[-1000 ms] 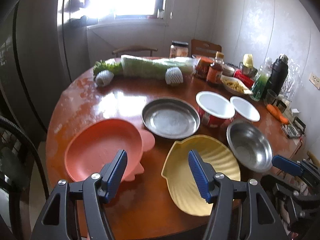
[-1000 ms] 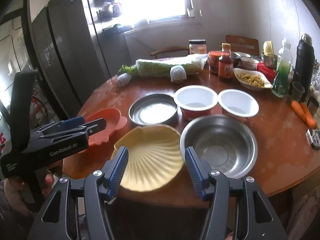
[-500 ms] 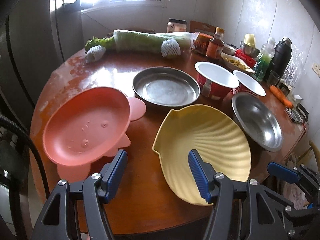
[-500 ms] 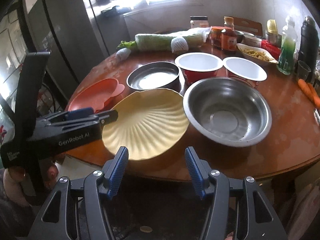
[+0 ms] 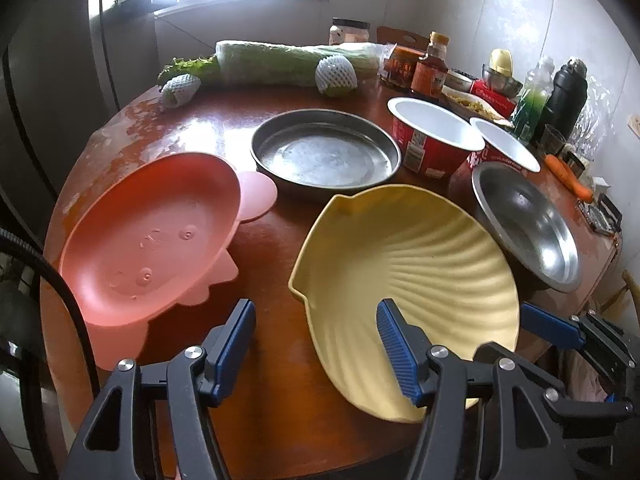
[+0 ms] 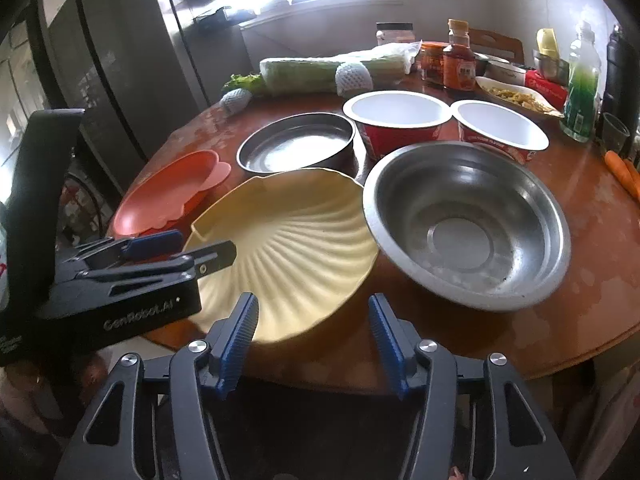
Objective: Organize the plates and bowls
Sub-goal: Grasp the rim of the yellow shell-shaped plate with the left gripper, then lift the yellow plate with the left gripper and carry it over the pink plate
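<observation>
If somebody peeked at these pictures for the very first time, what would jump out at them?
Probably the big yellow shell-shaped plate at the near edge of the round wooden table, with the pink plate to its left and the shiny steel bowl on its right. Behind them sit a flat steel pan and two red bowls with white insides.

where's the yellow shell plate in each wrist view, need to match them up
Left wrist: yellow shell plate at lower centre-right, partly behind the left gripper's right finger.
Right wrist: yellow shell plate at centre-left, just beyond the right gripper's left finger.
Shared landmark: the steel bowl, immediately right of it in both.
</observation>
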`<state>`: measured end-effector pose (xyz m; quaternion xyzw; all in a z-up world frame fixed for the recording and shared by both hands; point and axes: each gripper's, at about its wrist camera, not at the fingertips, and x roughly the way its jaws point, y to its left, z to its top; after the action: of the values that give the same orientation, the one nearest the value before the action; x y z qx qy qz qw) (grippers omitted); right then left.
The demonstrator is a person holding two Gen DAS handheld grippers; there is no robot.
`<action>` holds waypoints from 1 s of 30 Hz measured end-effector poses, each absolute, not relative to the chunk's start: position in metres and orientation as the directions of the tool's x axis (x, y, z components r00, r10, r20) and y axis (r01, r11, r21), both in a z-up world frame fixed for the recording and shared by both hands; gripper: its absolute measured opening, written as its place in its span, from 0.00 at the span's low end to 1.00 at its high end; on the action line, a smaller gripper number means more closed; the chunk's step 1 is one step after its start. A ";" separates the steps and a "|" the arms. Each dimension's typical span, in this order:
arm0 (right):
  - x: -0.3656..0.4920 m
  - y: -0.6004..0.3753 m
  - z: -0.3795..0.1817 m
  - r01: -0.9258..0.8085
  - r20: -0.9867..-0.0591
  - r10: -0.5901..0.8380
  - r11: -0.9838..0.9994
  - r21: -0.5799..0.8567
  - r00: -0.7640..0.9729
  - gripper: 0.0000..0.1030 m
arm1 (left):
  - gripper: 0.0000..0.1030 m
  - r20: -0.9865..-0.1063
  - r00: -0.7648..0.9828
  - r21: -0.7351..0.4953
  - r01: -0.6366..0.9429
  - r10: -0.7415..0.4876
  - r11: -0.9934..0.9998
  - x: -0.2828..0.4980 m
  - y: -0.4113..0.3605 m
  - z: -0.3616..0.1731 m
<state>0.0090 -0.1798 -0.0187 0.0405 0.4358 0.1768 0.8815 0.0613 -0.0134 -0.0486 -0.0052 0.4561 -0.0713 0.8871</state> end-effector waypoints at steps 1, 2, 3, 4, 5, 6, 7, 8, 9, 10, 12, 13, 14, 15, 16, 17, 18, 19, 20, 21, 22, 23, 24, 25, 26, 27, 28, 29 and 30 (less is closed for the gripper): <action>0.010 -0.179 -0.020 -0.277 -0.756 0.345 0.935 0.223 0.556 0.53 | 0.60 -0.812 0.569 -0.074 0.124 -0.132 0.990 0.062 -0.015 -0.051; 0.011 -0.179 -0.022 -0.278 -0.756 0.345 0.935 0.223 0.556 0.51 | 0.58 -0.813 0.567 -0.073 0.125 -0.131 0.989 0.063 -0.015 -0.052; 0.013 -0.178 -0.023 -0.282 -0.755 0.345 0.934 0.219 0.557 0.49 | 0.57 -0.809 0.575 -0.059 0.124 -0.120 0.990 0.063 -0.017 -0.052; 0.015 -0.177 -0.024 -0.282 -0.756 0.341 0.935 0.213 0.559 0.48 | 0.57 -0.808 0.577 -0.059 0.125 -0.121 0.990 0.063 -0.018 -0.052; 0.016 -0.176 -0.025 -0.281 -0.757 0.336 0.937 0.208 0.560 0.48 | 0.56 -0.807 0.577 -0.062 0.125 -0.123 0.990 0.064 -0.018 -0.052; 0.018 -0.176 -0.026 -0.280 -0.758 0.334 0.937 0.207 0.560 0.48 | 0.55 -0.807 0.578 -0.062 0.123 -0.122 0.990 0.064 -0.017 -0.052; 0.020 -0.176 -0.028 -0.276 -0.761 0.330 0.939 0.205 0.559 0.48 | 0.52 -0.804 0.582 -0.061 0.124 -0.122 0.990 0.064 -0.017 -0.051; 0.021 -0.175 -0.028 -0.274 -0.762 0.327 0.940 0.203 0.559 0.45 | 0.48 -0.802 0.584 -0.062 0.123 -0.123 0.990 0.063 -0.016 -0.051; 0.022 -0.175 -0.029 -0.277 -0.762 0.327 0.940 0.201 0.559 0.42 | 0.45 -0.800 0.587 -0.062 0.123 -0.123 0.990 0.063 -0.016 -0.051; 0.023 -0.174 -0.030 -0.279 -0.763 0.324 0.940 0.195 0.559 0.41 | 0.37 -0.799 0.587 -0.069 0.127 -0.131 0.990 0.063 -0.016 -0.051; 0.024 -0.173 -0.030 -0.285 -0.761 0.318 0.941 0.181 0.566 0.39 | 0.34 -0.798 0.588 -0.071 0.131 -0.135 0.989 0.062 -0.017 -0.051; 0.023 -0.172 -0.029 -0.286 -0.760 0.313 0.942 0.174 0.570 0.39 | 0.34 -0.797 0.589 -0.073 0.129 -0.136 0.989 0.061 -0.016 -0.051; 0.023 -0.172 -0.029 -0.288 -0.760 0.309 0.943 0.167 0.572 0.38 | 0.32 -0.797 0.588 -0.076 0.127 -0.137 0.989 0.060 -0.015 -0.050; 0.023 -0.171 -0.028 -0.289 -0.760 0.307 0.943 0.163 0.573 0.38 | 0.31 -0.798 0.587 -0.077 0.124 -0.136 0.989 0.060 -0.013 -0.050; 0.022 -0.171 -0.028 -0.290 -0.760 0.308 0.943 0.164 0.573 0.38 | 0.31 -0.797 0.588 -0.079 0.120 -0.136 0.990 0.059 -0.012 -0.050; 0.021 -0.171 -0.027 -0.294 -0.759 0.314 0.941 0.168 0.570 0.38 | 0.31 -0.797 0.588 -0.080 0.118 -0.135 0.990 0.058 -0.011 -0.049; 0.020 -0.171 -0.026 -0.297 -0.759 0.317 0.940 0.170 0.569 0.38 | 0.31 -0.796 0.591 -0.077 0.118 -0.132 0.990 0.056 -0.010 -0.048; 0.020 -0.169 -0.025 -0.298 -0.759 0.318 0.939 0.171 0.568 0.38 | 0.31 -0.792 0.597 -0.073 0.116 -0.128 0.991 0.053 -0.009 -0.046; 0.019 -0.168 -0.024 -0.301 -0.757 0.320 0.938 0.169 0.570 0.38 | 0.31 -0.789 0.602 -0.071 0.115 -0.126 0.991 0.051 -0.008 -0.044; 0.018 -0.167 -0.022 -0.306 -0.754 0.322 0.937 0.168 0.572 0.38 | 0.31 -0.787 0.604 -0.069 0.115 -0.125 0.991 0.049 -0.006 -0.042; 0.016 -0.166 -0.020 -0.308 -0.751 0.325 0.936 0.169 0.574 0.38 | 0.31 -0.782 0.610 -0.071 0.114 -0.126 0.991 0.046 -0.004 -0.038; 0.015 -0.165 -0.018 -0.311 -0.748 0.328 0.935 0.171 0.577 0.38 | 0.31 -0.778 0.614 -0.073 0.115 -0.129 0.991 0.044 -0.003 -0.036; 0.014 -0.165 -0.016 -0.313 -0.745 0.330 0.934 0.170 0.580 0.38 | 0.31 -0.776 0.618 -0.072 0.116 -0.129 0.991 0.042 -0.002 -0.033; 0.013 -0.163 -0.013 -0.315 -0.742 0.330 0.934 0.168 0.583 0.38 | 0.31 -0.771 0.623 -0.073 0.116 -0.130 0.991 0.040 0.000 -0.029; 0.012 -0.161 -0.010 -0.318 -0.739 0.333 0.933 0.167 0.586 0.38 | 0.31 -0.764 0.633 -0.075 0.113 -0.130 0.991 0.039 0.002 -0.025; 0.011 -0.160 -0.008 -0.321 -0.736 0.336 0.932 0.168 0.588 0.38 | 0.31 -0.756 0.642 -0.076 0.110 -0.129 0.991 0.037 0.004 -0.020; 0.010 -0.158 -0.005 -0.326 -0.733 0.338 0.930 0.167 0.590 0.38 | 0.31 -0.749 0.651 -0.073 0.107 -0.125 0.992 0.035 0.006 -0.016; 0.010 -0.155 -0.001 -0.330 -0.728 0.340 0.929 0.164 0.595 0.38 | 0.31 -0.742 0.660 -0.070 0.101 -0.119 0.992 0.033 0.009 -0.012; 0.009 -0.153 0.003 -0.335 -0.724 0.342 0.928 0.161 0.600 0.38 | 0.31 -0.735 0.668 -0.068 0.094 -0.114 0.993 0.031 0.011 -0.008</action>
<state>0.0086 -0.1526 0.0031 0.0043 0.4055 0.1891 0.8943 0.0315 0.0111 -0.0084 -0.0123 0.4035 -0.0569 0.9131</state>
